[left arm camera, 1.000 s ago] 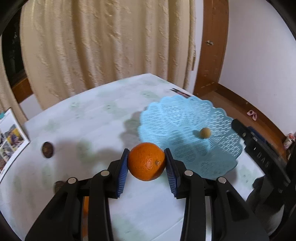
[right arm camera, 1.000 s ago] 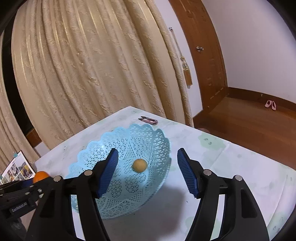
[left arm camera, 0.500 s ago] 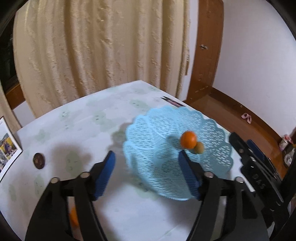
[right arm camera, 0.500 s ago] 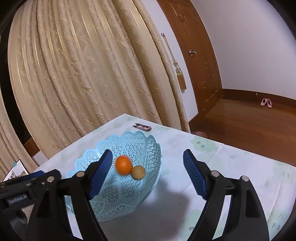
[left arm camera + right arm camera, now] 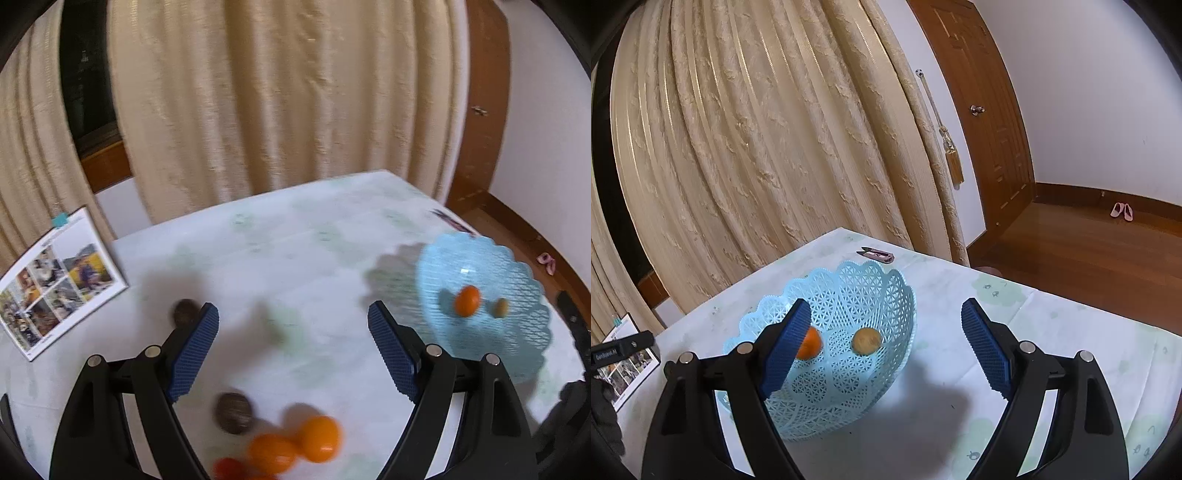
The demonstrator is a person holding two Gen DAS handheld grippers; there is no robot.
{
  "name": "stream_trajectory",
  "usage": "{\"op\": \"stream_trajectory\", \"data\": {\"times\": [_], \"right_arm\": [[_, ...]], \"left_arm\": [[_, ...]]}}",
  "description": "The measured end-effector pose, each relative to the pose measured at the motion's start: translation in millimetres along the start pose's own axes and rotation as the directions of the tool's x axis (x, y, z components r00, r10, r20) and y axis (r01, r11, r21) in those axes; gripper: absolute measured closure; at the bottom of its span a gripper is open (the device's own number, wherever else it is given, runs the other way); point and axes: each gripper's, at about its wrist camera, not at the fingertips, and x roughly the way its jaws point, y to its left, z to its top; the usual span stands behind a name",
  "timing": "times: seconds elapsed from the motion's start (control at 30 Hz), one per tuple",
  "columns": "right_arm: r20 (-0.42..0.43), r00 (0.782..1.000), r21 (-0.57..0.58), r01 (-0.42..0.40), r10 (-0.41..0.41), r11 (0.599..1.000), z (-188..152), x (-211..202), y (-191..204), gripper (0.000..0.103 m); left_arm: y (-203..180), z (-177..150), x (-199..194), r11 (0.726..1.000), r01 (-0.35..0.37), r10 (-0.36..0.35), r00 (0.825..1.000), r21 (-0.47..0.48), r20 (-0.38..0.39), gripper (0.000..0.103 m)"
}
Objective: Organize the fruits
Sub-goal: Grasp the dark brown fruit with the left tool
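Note:
A light blue lattice basket (image 5: 517, 332) (image 5: 871, 280) holds an orange (image 5: 467, 301) (image 5: 810, 343) and a small yellow-brown fruit (image 5: 501, 307) (image 5: 866, 341). My left gripper (image 5: 293, 310) hangs over the table left of the basket, its jaws opening with nothing between them. Below it lie two oranges (image 5: 319, 437), a red fruit (image 5: 229, 469) and two dark brown fruits (image 5: 233, 412); one of these, a dark fruit (image 5: 184, 312), sits beside the left fingertip. My right gripper (image 5: 885, 306) hovers in front of the basket, its jaws opening and empty.
A photo calendar (image 5: 55, 280) (image 5: 628, 365) stands at the table's left side. Small snips (image 5: 875, 254) lie behind the basket near the far edge. Cream curtains hang behind the table, and a wooden door and bare floor are to the right.
The left gripper let go of the orange, which now lies in the basket, then swung left to the loose fruits with jaws wide. The right gripper's jaws spread wider while it stayed put.

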Motion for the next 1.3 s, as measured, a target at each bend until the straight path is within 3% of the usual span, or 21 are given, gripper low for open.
{"op": "stream_trajectory", "data": {"times": [0.4,0.7,0.87,1.1,1.3], "right_arm": [[-0.017,0.999,-0.055,0.043,-0.044,0.998,-4.3,8.1,10.6,0.018],[-0.025,0.997,-0.061,0.075,-0.077,0.995,-5.0,10.9,12.0,0.018],[-0.017,0.995,-0.076,0.093,-0.095,0.993,-5.7,9.7,15.0,0.018],[-0.036,0.996,-0.134,0.078,-0.083,0.988,-12.7,1.3,35.8,0.018],[-0.059,0.997,-0.171,-0.055,0.046,0.984,-18.0,-22.1,78.2,0.018]], "left_arm": [[92.9,-2.5,53.1,0.984,-0.113,0.097,0.988,-0.137,-0.116,0.020],[118.5,-10.5,96.6,0.975,-0.117,0.076,0.974,-0.187,-0.212,0.020],[121.8,-15.3,114.4,0.972,-0.096,0.043,0.970,-0.215,-0.241,0.032],[125.7,-23.0,125.3,0.964,-0.048,-0.022,0.966,-0.263,-0.258,0.061],[128.1,-25.9,110.0,0.958,-0.045,-0.020,0.975,-0.284,-0.223,0.062]]}}
